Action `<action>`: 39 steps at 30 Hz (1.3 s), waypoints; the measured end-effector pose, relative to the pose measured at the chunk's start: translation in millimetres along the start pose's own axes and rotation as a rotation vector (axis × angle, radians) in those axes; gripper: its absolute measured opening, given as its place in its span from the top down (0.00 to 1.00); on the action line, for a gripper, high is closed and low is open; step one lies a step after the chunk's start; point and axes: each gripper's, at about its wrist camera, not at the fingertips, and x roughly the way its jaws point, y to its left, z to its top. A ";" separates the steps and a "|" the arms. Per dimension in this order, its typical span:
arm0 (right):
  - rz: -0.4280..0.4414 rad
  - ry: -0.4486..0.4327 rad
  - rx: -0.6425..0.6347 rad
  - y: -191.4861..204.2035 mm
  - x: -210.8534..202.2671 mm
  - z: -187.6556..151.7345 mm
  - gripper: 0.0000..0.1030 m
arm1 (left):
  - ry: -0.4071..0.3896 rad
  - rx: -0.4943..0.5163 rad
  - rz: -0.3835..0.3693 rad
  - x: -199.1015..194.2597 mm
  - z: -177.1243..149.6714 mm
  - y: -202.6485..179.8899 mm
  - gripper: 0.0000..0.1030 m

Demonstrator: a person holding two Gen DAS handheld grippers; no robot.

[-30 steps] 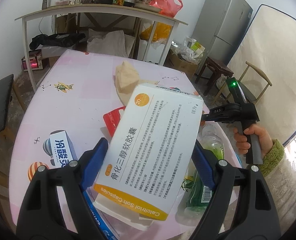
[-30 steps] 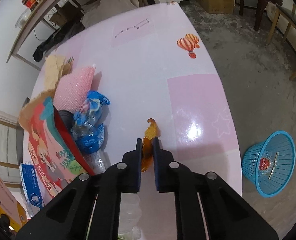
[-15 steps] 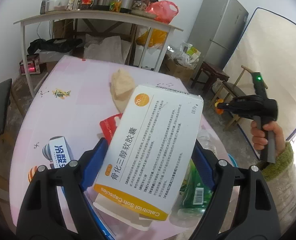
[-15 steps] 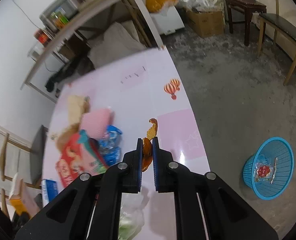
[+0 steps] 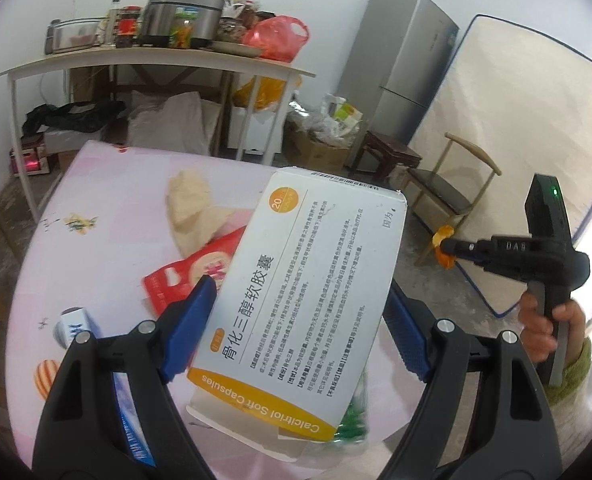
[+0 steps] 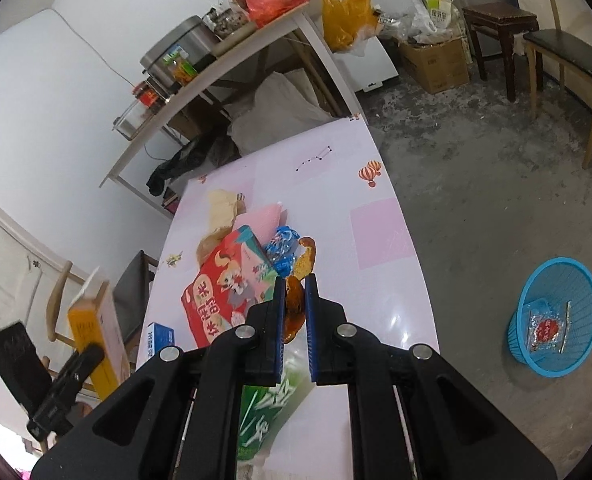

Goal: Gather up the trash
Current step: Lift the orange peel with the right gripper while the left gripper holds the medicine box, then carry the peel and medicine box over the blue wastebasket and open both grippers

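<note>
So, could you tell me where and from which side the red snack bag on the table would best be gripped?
The red snack bag lies flat among other trash, its near end bare, its far end buried under the teal carton. I would probably pinch that free near edge, coming in low from the table's near side, jaws above and below the thin film. The right gripper is shut on orange peel.

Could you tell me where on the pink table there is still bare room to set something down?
The table is bare along its right edge, from the balloon print down past the pink square, and at the far end by the constellation print. The middle-left is crowded: red bag, blue wrapper, tan paper, green bottle.
</note>
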 end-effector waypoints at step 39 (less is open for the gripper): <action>-0.182 -0.126 0.669 -305.9 -82.0 -120.1 0.90 | 0.674 0.306 -0.350 263.0 -38.2 -323.3 0.24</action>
